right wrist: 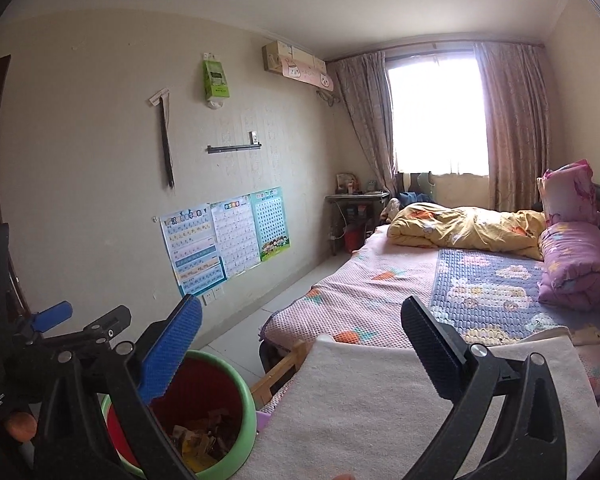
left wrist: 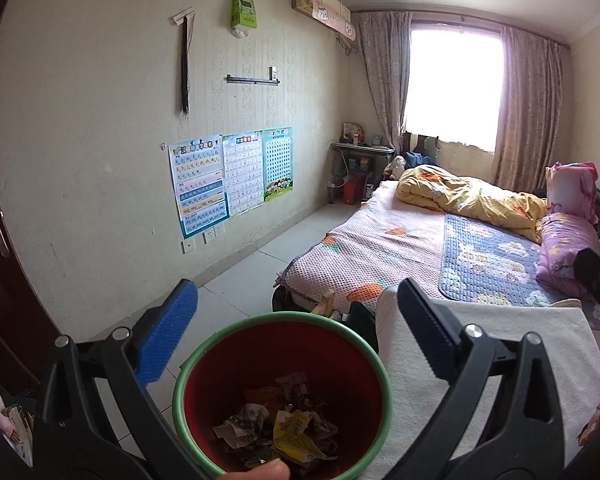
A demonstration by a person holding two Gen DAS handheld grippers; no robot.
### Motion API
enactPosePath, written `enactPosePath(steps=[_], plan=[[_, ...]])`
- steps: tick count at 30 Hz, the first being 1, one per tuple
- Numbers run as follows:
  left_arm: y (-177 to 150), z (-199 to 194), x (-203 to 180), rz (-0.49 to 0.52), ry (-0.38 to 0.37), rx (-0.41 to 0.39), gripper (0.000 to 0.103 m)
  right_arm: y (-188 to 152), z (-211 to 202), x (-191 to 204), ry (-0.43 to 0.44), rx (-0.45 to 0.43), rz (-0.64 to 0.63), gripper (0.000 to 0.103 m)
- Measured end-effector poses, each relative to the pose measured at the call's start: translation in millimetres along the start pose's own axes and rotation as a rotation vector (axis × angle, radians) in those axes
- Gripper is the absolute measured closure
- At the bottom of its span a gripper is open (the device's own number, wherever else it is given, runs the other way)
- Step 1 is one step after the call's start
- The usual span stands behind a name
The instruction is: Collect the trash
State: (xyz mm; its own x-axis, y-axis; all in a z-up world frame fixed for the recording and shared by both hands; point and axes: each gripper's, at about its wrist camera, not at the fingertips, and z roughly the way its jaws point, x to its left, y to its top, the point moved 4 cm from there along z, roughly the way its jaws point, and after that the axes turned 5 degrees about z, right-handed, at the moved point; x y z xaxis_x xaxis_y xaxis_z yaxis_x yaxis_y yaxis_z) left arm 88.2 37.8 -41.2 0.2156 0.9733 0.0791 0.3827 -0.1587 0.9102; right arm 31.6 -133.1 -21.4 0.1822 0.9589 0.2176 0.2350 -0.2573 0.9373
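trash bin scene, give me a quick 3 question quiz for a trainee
1. True or false: the left gripper is clamped on a piece of trash.
2. What lies inside the red bin with the green rim?
   A. nothing
   B. crumpled paper and wrappers
   C. folded clothes
3. Fill in: the bin stands on the floor beside the ____, whose near end is covered by a white towel.

Key
1. False: the left gripper's jaws stand wide apart with nothing between the pads, and so do those of the right gripper.
2. B: crumpled paper and wrappers lie at the bottom.
3. bed
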Motion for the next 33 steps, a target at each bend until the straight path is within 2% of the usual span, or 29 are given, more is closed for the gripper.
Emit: enactPosePath(steps=[19,22,24,26,29,31,33], plan=[[-2.6,0.3,-21.0,0.009,-0.041,0.014,0.005,-12.8,-10.8,-30.3,-0.048,0.03,-0.002,0.006],[-4.7,2.7,-25.6,0.01,-0.062,0.026,0.005,-23.0,-10.1,-42.5,-0.066,0.064,-0.008,0.006],[-9.6,3.6,-25.3,0.008,-0.057,0.027,0.005,-39.1,-8.5,-61.3,-0.088,0.122,-0.011,0.007],[-17.0,4.2,-23.8,0.009,-0.036,0.035,0.005,-63.3,-3.3,-93.5,-0.161,0.209,-0.006,0.007],[-30.4,9.8,-15.5,-0.019,-0.027,0.083,0.005,-101.7,-0.8,-163.3,-0.342,0.332,0.028,0.007],[-39.3,11.0,-9.1,-0.042,-0.018,0.105,0.005,-126.3,-3.0,-211.8,-0.462,0.412,0.066,0.007],[-46.5,12.8,-3.4,-0.05,0.001,0.122,0.005,-148.5,-8.4,-254.3,-0.535,0.492,0.131,0.007]])
